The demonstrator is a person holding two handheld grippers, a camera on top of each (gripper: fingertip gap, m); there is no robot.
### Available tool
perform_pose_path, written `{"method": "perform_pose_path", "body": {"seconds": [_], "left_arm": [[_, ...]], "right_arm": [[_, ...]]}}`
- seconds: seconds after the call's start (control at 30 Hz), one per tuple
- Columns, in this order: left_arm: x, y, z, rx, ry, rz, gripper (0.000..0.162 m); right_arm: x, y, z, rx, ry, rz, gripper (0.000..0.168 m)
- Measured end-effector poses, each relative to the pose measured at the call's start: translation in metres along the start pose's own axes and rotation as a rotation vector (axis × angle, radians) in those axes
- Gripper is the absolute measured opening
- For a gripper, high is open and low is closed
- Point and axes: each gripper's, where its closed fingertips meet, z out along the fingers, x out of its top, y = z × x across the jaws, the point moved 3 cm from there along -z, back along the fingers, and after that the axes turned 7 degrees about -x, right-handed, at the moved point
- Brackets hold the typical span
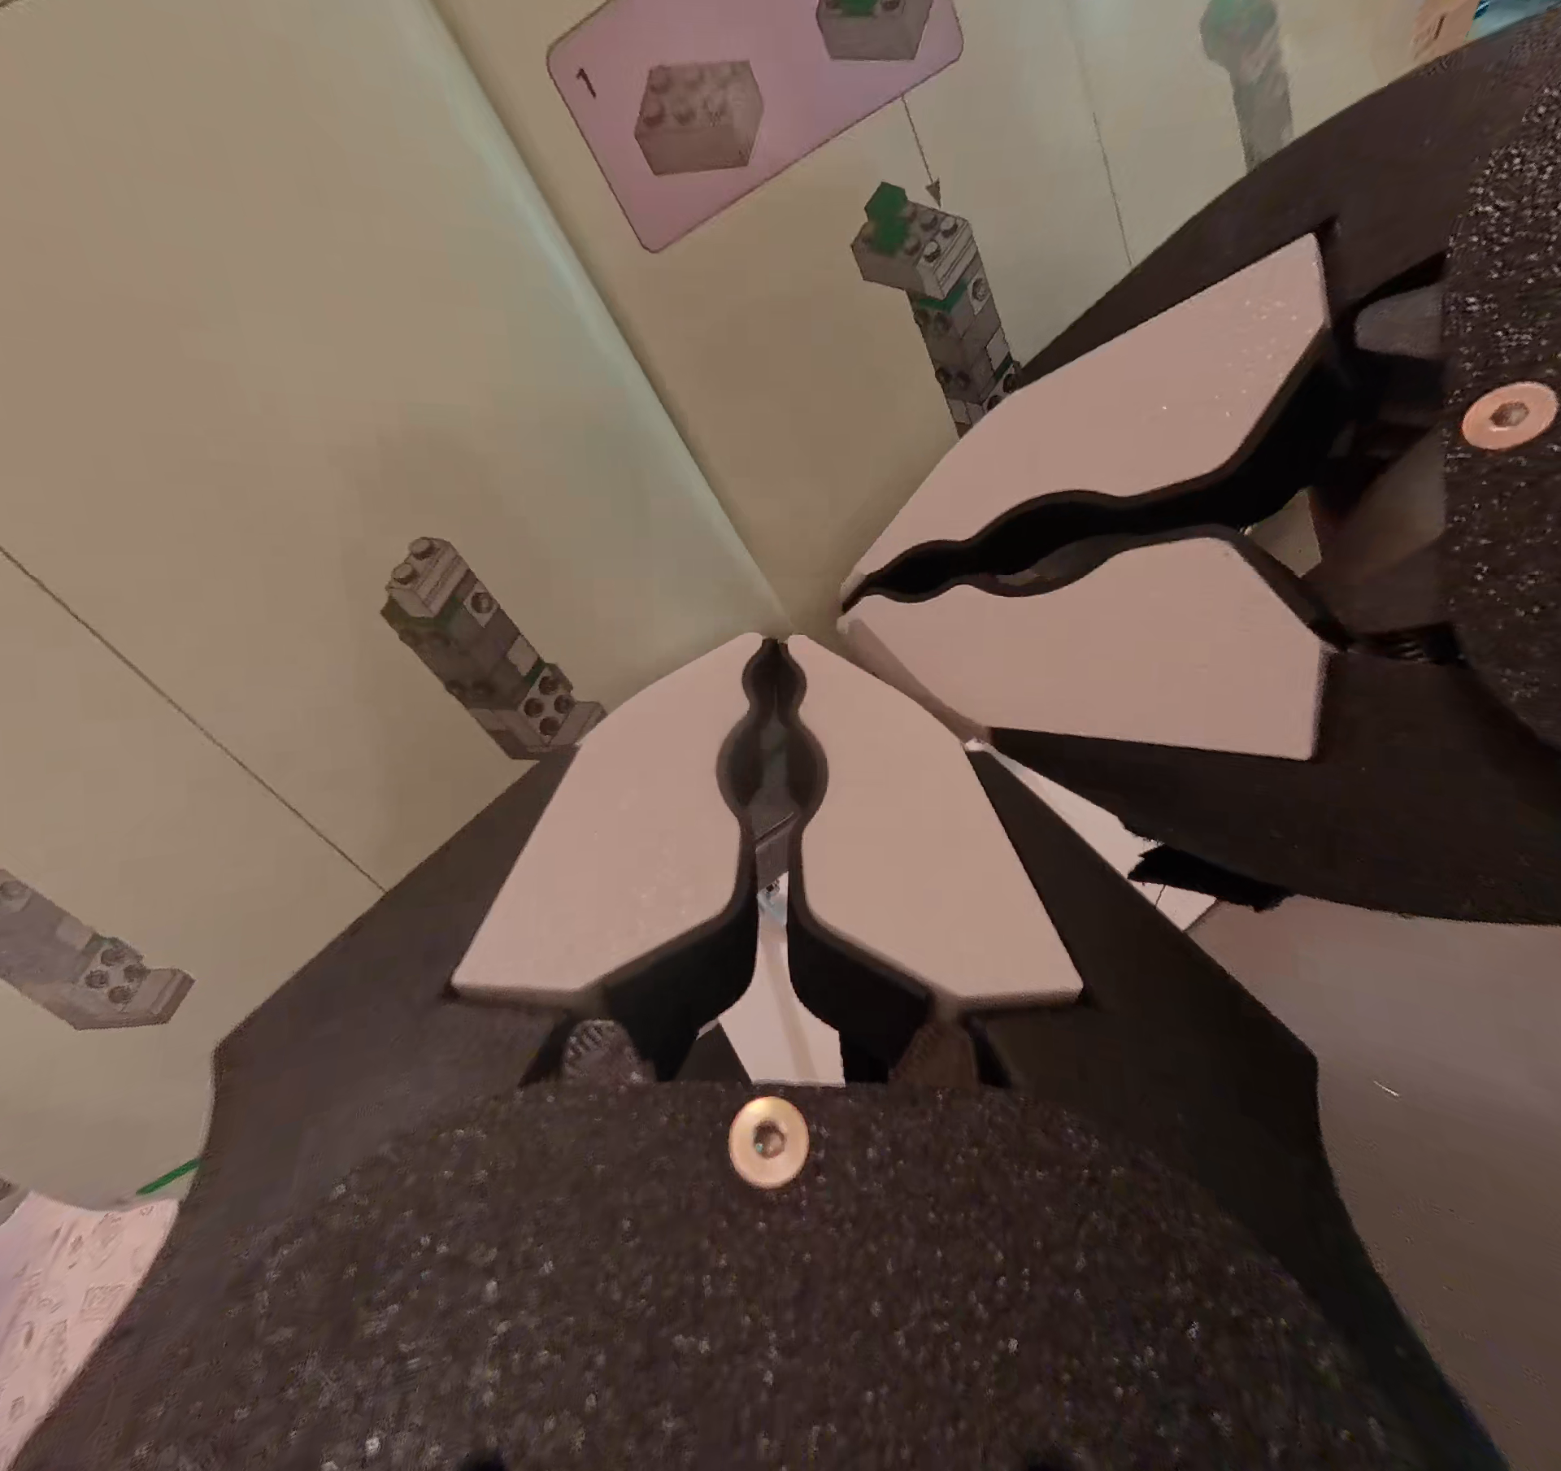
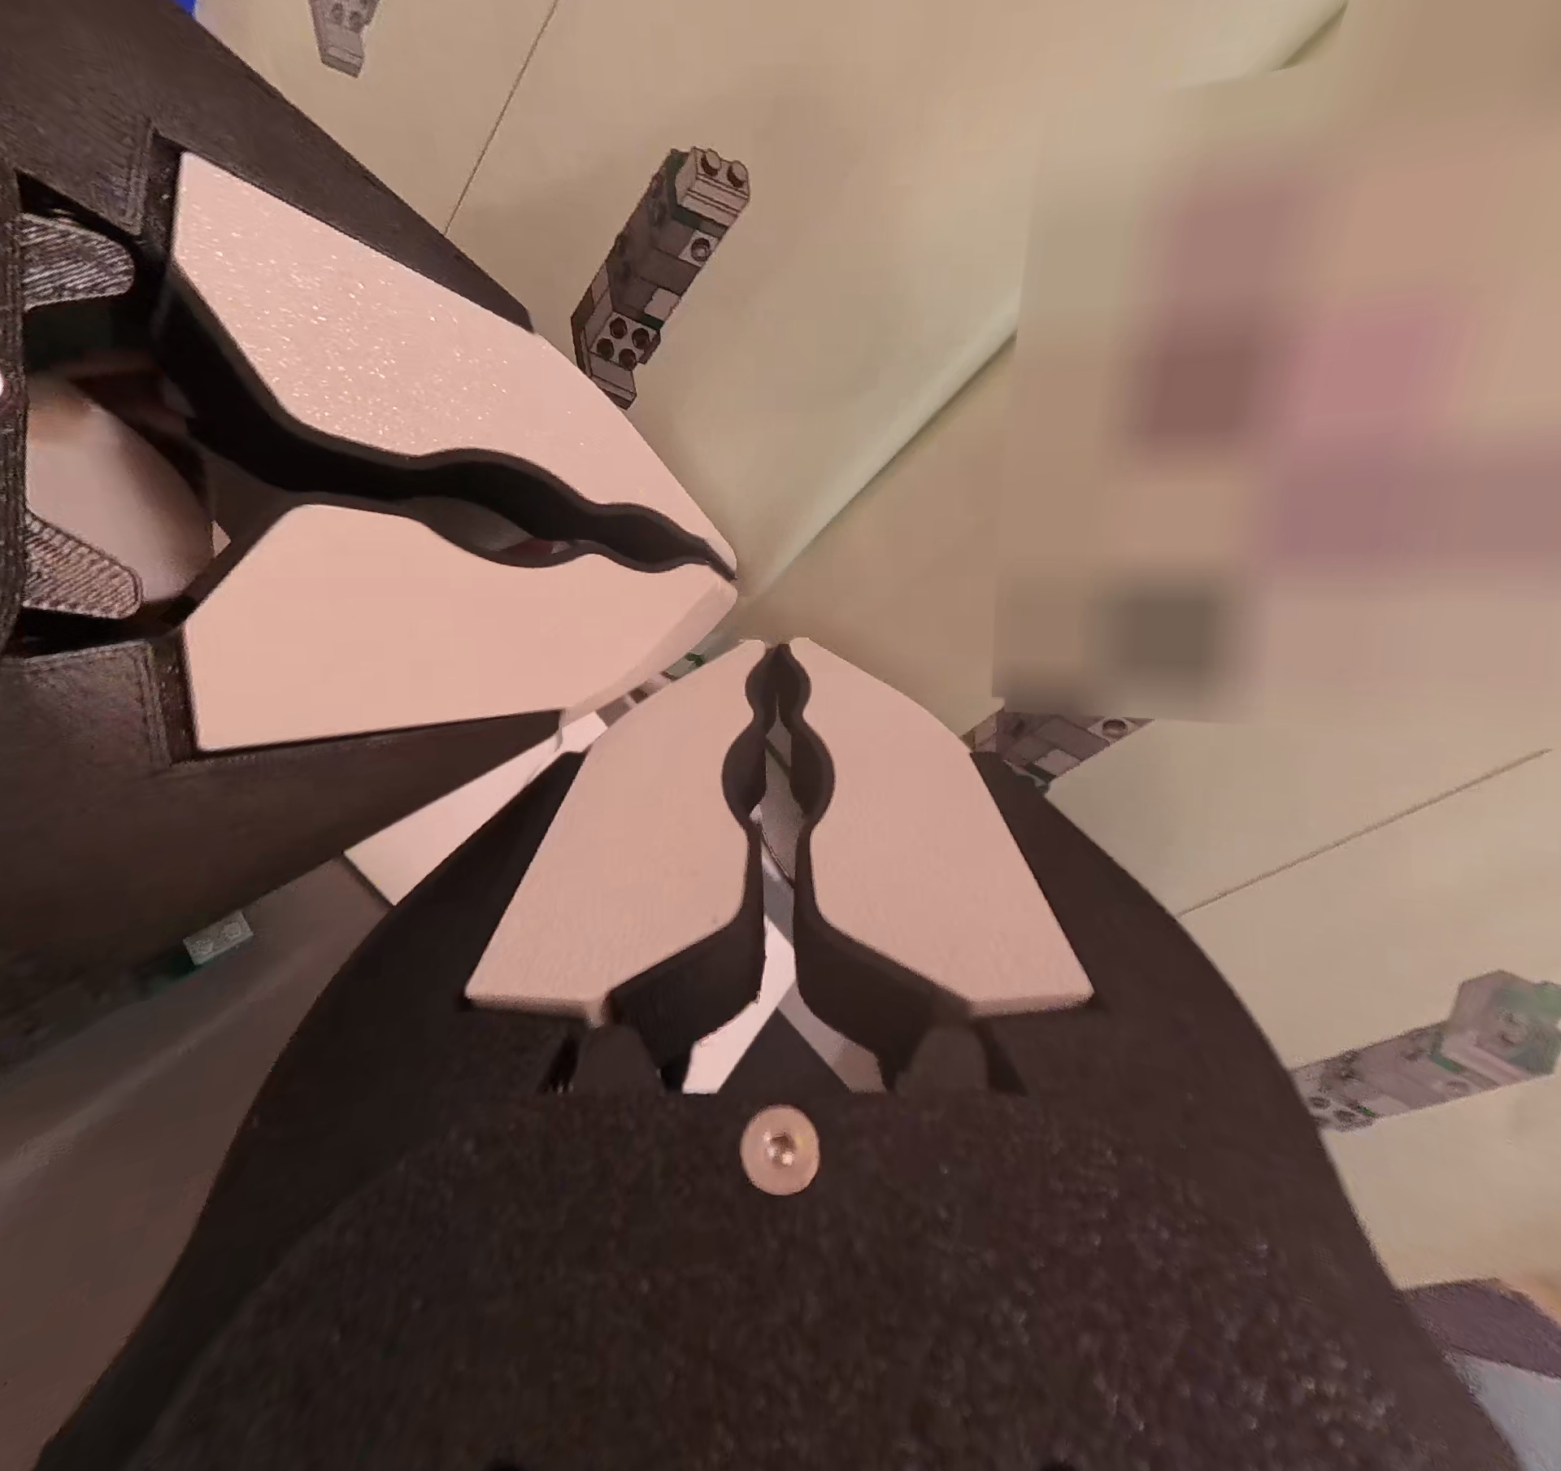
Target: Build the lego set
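Left wrist view: the left tool (image 1: 779,643) is seen closed, tips touching, nothing clearly gripped, over the open cream paper instruction booklet (image 1: 296,417). At 2 o'clock, the right tool (image 1: 849,598) is likewise closed, almost touching it. No loose bricks are seen.

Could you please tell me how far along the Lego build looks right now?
No built model shows. Both grippers, left and right, are shut, tips meeting at the crease of the open instruction booklet; what they pinch is hidden. Its tower drawing remains to be assembled.
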Motion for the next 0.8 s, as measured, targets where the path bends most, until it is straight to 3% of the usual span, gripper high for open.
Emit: {"method": "perform_pose_path", "body": {"seconds": [0.53, 0.8], "left_arm": [[-0.014, -0.015, -0.007, 0.051, -0.096, 0.031, 0.000], [-0.004, -0.013, -0.030, 0.073, -0.006, 0.012, 0.000]], "right_arm": [[-0.018, 0.018, -0.009, -0.076, -0.082, 0.019, 0.000], [-0.009, 0.020, -0.033, -0.055, 0.044, 0.106, 0.000]]}}
